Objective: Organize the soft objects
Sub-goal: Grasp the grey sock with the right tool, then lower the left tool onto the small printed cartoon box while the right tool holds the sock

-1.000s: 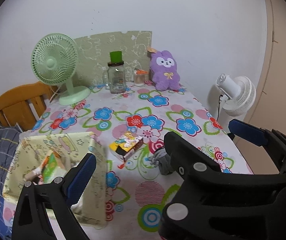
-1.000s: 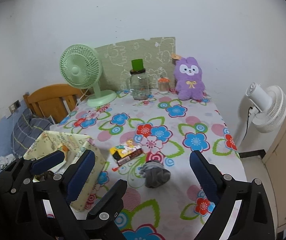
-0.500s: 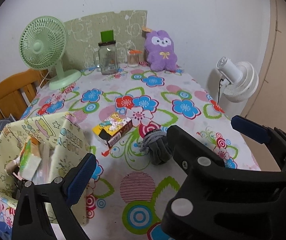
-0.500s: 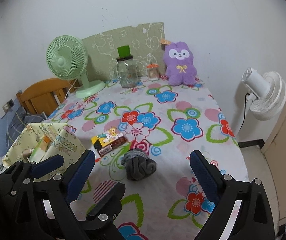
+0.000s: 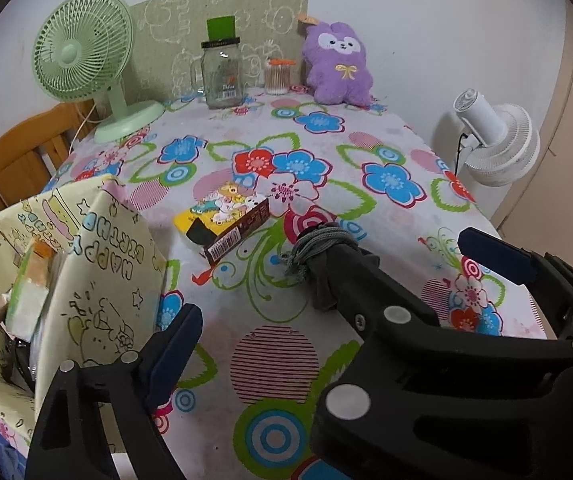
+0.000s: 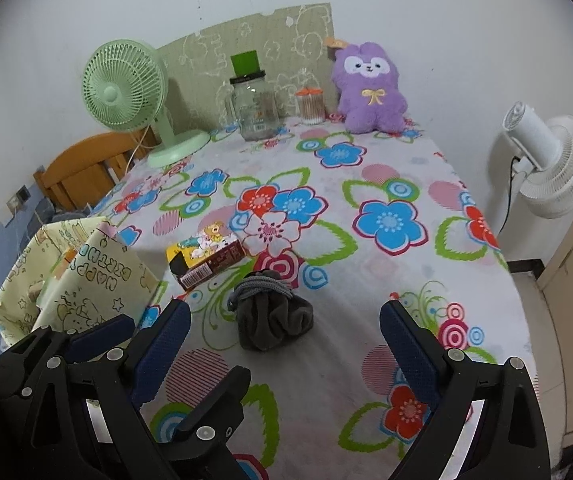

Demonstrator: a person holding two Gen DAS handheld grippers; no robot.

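Printed cloth over the table, matt. Grey knit sock bundle at centre, soft and ribbed. Purple plush at top, fuzzy. Clear glass jar, glossy. Green plastic fan at upper left, smooth. Glossy card box. Paper bag at left, creased. Varnished wood chair. Black matt plastic grippers, textured blue pads.

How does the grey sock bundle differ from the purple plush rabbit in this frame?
The grey sock bundle is a plain, dark, rolled lump; the purple plush rabbit is bright, with a white face and a yellow bow. The bundle lies low near the table's front edge, between the open fingers of the right gripper; the rabbit sits upright at the far end against the wall. Both are soft and rest on the floral tablecloth.
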